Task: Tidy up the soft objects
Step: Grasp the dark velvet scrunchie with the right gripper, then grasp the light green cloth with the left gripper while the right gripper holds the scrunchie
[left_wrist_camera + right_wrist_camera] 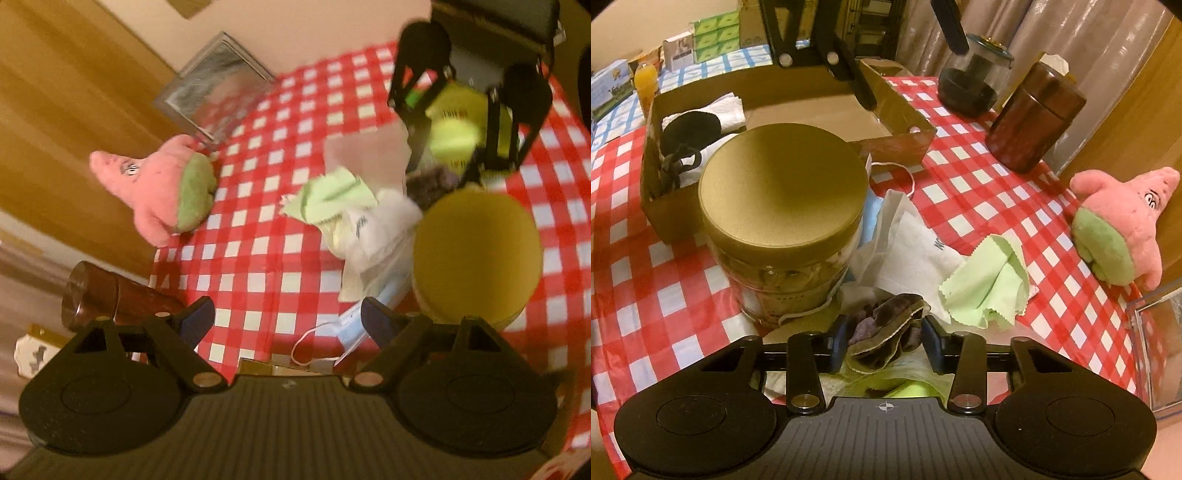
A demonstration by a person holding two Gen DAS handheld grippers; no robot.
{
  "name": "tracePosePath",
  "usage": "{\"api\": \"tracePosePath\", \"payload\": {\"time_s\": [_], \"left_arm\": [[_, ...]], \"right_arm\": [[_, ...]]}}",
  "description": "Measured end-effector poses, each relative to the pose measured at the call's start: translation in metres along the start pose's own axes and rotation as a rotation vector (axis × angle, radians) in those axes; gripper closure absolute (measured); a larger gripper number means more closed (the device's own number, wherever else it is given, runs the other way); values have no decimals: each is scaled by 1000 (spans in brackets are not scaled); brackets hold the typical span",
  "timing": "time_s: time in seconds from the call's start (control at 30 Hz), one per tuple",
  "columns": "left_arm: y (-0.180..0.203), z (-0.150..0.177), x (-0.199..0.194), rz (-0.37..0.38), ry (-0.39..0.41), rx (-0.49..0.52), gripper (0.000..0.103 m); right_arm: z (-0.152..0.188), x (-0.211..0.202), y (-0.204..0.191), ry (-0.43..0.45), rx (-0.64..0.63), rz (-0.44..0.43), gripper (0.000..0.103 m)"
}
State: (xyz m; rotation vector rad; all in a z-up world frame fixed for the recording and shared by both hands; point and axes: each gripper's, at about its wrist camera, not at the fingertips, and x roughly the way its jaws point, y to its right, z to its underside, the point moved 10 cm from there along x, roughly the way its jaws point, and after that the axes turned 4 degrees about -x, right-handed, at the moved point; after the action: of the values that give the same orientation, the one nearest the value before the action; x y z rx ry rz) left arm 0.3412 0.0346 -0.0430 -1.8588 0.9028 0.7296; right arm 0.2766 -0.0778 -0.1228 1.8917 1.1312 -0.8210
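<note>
Purple velvety cloth lies crumpled between right gripper fingers.

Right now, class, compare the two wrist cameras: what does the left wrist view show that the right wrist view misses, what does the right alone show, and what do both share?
Only the left wrist view shows the yellow-green ball under the right gripper.

Only the right wrist view shows the cardboard box with a black item and white tissue inside, the orange bottle, and the purple cloth between the right gripper's jaws.

Both show the pink plush, green cloth, gold-lidded jar, brown jar and checked tablecloth.
</note>
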Motion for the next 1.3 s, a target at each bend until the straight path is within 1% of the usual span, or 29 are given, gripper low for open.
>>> {"api": "tracePosePath", "payload": {"time_s": [0.07,0.1,0.17,0.27,0.37,0.43,0.53,0.63,0.77,0.83,1.03,1.17,1.27,1.3], "left_arm": [[-1,2,9,7,-7,28,18],[-1,2,13,14,-11,40,18],[0,2,23,18,-19,77,18],[1,1,37,23,-40,136,18],[2,-2,48,40,-43,169,18],[0,-5,55,50,-45,173,18],[-6,-13,65,64,-43,149,18],[-8,-27,72,84,-13,122,19],[-1,-45,87,112,7,126,22],[2,-52,97,124,6,122,25],[12,-72,130,206,-34,77,26],[17,-87,150,247,-34,40,26],[24,-91,162,271,-56,35,32],[27,-91,166,277,-69,43,37]], "right_arm": [[1,0,1,-1,1,-1,70],[1,0,1,0,3,-2,73],[1,-2,2,7,5,0,82],[0,-10,6,27,26,-4,85],[-4,-25,14,68,63,5,86],[-7,-37,25,98,98,19,86],[-10,-53,46,135,160,45,86],[-7,-64,69,152,205,82,86],[3,-68,96,144,259,123,86],[8,-68,105,133,273,139,86],[25,-65,120,118,316,154,86],[33,-62,124,122,340,158,86],[39,-59,125,122,355,156,86],[41,-58,125,121,358,156,86]]}}
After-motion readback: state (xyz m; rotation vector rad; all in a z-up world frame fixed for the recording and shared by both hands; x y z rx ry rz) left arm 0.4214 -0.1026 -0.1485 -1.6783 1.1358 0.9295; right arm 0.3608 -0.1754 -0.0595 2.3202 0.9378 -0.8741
